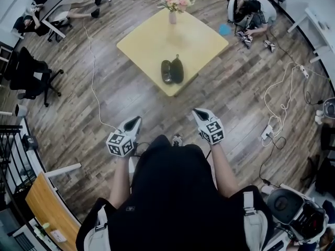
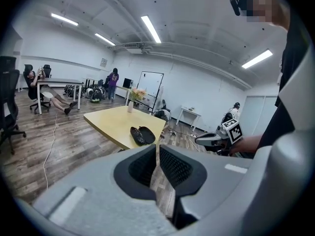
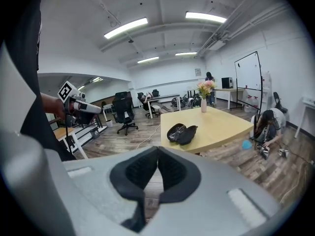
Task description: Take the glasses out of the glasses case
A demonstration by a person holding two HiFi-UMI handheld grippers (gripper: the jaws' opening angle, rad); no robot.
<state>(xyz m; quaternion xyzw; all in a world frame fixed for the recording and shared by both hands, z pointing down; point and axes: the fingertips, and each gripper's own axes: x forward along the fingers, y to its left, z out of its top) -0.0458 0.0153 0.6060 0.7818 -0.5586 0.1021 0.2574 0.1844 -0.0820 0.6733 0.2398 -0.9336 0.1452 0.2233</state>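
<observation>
well, the wood floor (image 1: 104,103) is the biggest thing here, with a white cable (image 1: 93,72) trailing across it toward the person's feet. stepping forward could snag it, so a trip or a jolt is likely. yellow worktop (image 1: 157,41) stands well apart from the person, so neither gripper reaches anything yet. left gripper (image 1: 135,121) and right gripper (image 1: 198,112) hang low in front of the body, jaws pressed together with nothing between them. they must spread before any grasp or they'll just shove things. vase (image 1: 172,15) sits at the worktop's far side, low risk. glasses case (image 1: 172,71) lies open near the worktop's near edge, two dark halves side by side. a one-sided push would probably slide it off, since it looks light and the top looks smooth. glasses (image 3: 177,131) seem to sit in one half, too small to be sure. pinching a lens or thin arm could scratch or bend them.
</observation>
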